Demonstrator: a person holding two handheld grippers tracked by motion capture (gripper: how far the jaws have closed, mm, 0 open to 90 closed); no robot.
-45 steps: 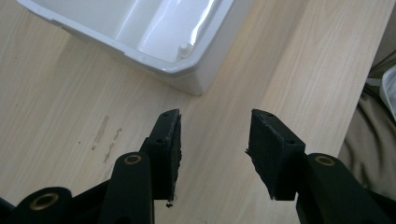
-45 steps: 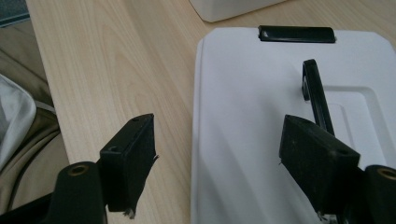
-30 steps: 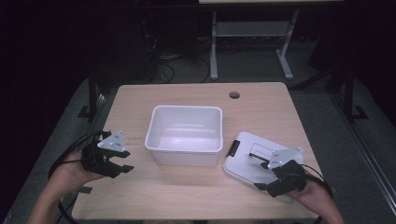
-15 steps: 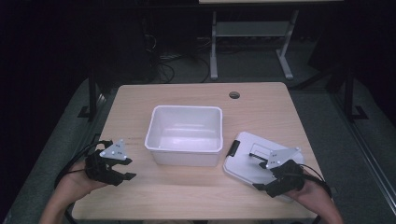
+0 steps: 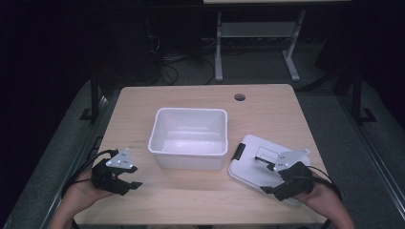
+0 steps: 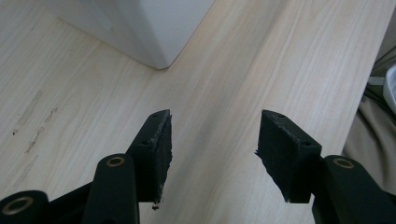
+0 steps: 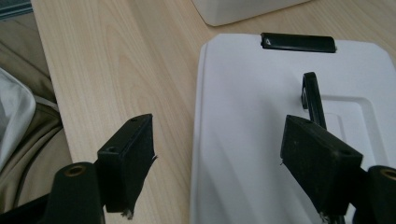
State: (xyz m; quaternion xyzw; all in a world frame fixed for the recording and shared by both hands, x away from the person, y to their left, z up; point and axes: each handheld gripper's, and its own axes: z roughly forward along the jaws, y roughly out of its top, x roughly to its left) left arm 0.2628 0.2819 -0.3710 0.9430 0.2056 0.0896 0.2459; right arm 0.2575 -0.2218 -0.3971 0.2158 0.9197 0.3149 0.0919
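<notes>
A white plastic bin (image 5: 188,136) stands empty in the middle of the wooden table (image 5: 191,200); its corner (image 6: 154,32) shows ahead of my left gripper. The bin's white lid (image 5: 255,167) lies flat to its right, with a black latch (image 7: 298,42) and a thin black handle (image 7: 314,100). My left gripper (image 5: 136,176) hovers low over bare wood at the front left. Its jaws (image 6: 215,126) have just been opening and nothing is between them. My right gripper (image 5: 268,179) is open astride the lid's near edge (image 7: 219,130), one jaw over the wood and the other over the lid.
A round cable hole (image 5: 239,97) sits near the table's far edge. A metal stand (image 5: 258,43) and cables are on the dark floor behind. The table's front edge lies close under both hands, with the person's clothing (image 7: 23,116) just beyond it.
My left hand has sunk toward the table and drifted nearer the front edge, and its jaws stand wider apart. The right hand, the lid and the bin have not moved.
</notes>
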